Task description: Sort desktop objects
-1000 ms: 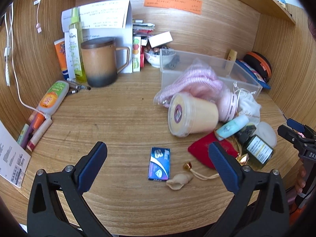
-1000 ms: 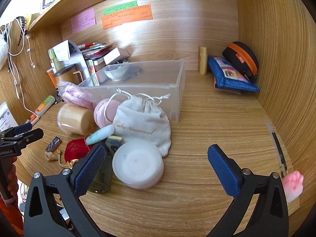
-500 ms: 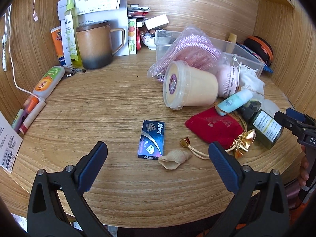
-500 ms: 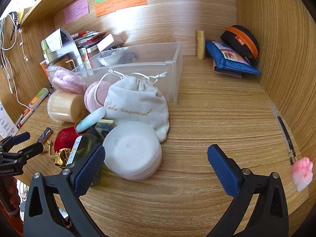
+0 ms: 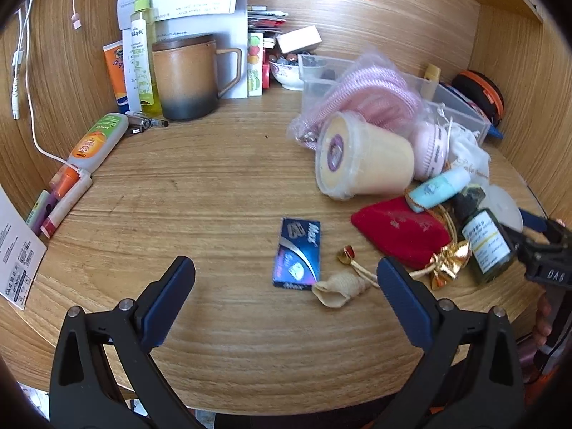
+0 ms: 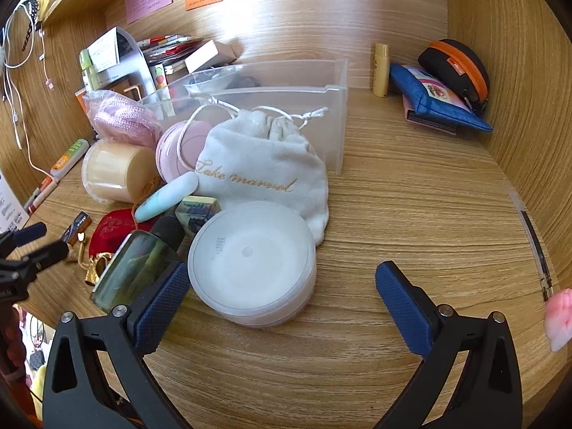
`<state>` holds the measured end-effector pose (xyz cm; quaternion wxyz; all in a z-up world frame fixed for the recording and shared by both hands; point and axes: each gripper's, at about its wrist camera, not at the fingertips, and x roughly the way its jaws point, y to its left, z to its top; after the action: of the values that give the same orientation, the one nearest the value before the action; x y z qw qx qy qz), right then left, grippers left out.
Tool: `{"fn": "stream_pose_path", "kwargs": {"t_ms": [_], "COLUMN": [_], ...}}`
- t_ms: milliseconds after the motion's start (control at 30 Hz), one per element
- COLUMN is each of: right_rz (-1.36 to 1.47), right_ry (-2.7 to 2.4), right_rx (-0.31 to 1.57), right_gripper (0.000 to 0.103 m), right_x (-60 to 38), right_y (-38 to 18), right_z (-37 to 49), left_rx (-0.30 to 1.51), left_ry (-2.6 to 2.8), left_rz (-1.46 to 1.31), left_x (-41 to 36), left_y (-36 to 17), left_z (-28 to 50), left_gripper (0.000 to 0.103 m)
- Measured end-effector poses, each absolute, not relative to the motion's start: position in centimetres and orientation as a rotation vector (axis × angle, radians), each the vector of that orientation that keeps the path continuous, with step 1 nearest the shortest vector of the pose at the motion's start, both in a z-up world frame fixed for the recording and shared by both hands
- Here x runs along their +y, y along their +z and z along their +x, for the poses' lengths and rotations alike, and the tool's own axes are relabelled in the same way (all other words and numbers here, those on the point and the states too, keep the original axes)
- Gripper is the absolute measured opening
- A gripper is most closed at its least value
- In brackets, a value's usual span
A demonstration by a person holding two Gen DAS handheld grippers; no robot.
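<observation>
1. In the left wrist view, the left hand-held gripper is seen spread wide and empty above the front edge of the desk. Compared with half a second ago it is drawn slightly nearer to the surface, and the small blue box now lies between its fingers, a little ahead of them and untouched.
2. Just to the right of the box a beige shell-like trinket is seen on a cord, with a red pouch beyond it, both at the near edge of the pile. The box is judged to be the left side's likely first pick.
3. In the right wrist view, the right hand-held gripper is likewise spread wide and holds nothing. It is brought closer than a second ago: the round white container now fills the space just ahead of the left finger, and the dark green bottle lies beside that finger.
4. The clear plastic bin stands behind the pile towards the back edge, with the white drawstring bag leaning at its front wall.
5. Nothing is lifted yet; sorting is judged to be at the approach stage.
</observation>
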<state>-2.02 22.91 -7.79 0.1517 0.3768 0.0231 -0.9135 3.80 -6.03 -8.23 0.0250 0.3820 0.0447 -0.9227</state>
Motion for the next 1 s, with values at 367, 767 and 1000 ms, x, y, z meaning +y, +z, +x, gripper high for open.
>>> {"fn": "stream_pose_path", "kwargs": {"t_ms": [367, 767, 1000], "right_rz": [1.076, 1.067, 1.053], "right_ry": [-2.633, -2.628, -2.602], "right_rx": [0.084, 0.089, 0.081], "right_gripper": [0.098, 0.093, 0.077], "right_x": [22.7, 22.5, 22.3], "right_y": [-8.1, -8.1, -8.0], "right_z": [-2.3, -2.4, -2.4], "left_rx": [0.117, -0.021, -0.024], "left_ry": [-2.817, -2.852, -2.877], "left_rz": [1.250, 1.264, 1.261], "left_x": [-7.3, -5.1, -5.3], "left_y": [-9.0, -9.3, -9.2], "left_z": [1.9, 1.5, 1.2], "left_gripper": [0.077, 0.077, 0.058]}}
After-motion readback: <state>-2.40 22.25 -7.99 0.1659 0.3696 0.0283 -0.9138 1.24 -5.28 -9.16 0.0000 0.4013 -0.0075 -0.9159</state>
